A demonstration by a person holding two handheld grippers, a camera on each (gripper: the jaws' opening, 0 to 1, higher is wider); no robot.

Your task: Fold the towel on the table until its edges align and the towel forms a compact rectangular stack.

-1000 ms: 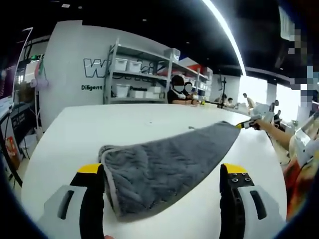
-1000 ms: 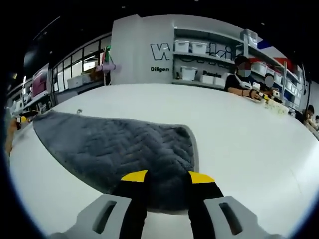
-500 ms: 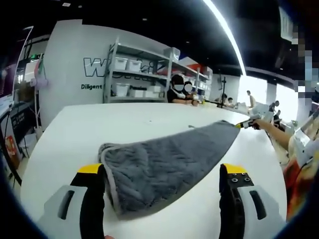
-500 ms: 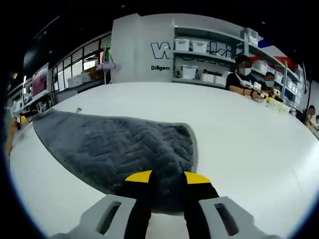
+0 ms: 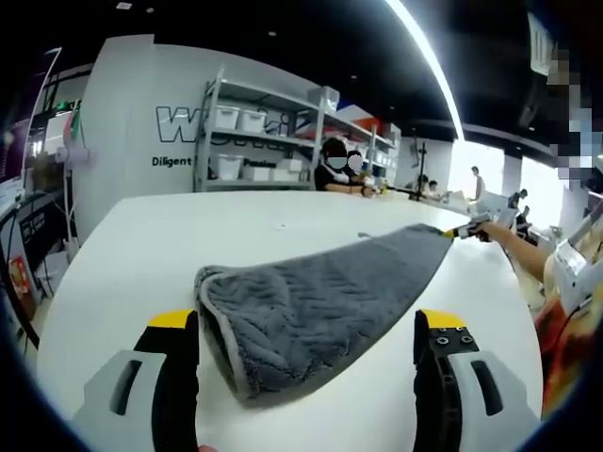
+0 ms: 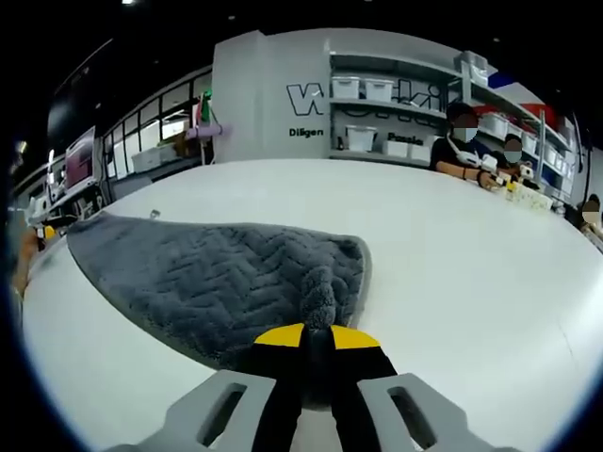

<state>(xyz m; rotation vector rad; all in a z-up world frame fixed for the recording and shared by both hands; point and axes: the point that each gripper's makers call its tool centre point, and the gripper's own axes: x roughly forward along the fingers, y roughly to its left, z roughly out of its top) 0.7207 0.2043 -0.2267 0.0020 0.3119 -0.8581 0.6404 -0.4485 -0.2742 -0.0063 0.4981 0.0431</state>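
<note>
A grey towel with a herringbone weave lies folded lengthwise on the white table. Its rounded near end sits just ahead of my left gripper, whose jaws stand wide open on either side of it without touching. At the towel's far tip, my right gripper comes in from the right. In the right gripper view, my right gripper is shut on the towel at its near edge, and a small bunch of cloth is pinched up between the yellow tips.
Shelves with white bins stand past the table's far edge, with seated people beside them. A person's arm reaches in at the right of the left gripper view. Bare table top lies right of the towel.
My right gripper's jaws have shut on the towel's edge and bunched it up. In the left gripper view the towel's near end has slid a little to the right, away from the left jaw.
</note>
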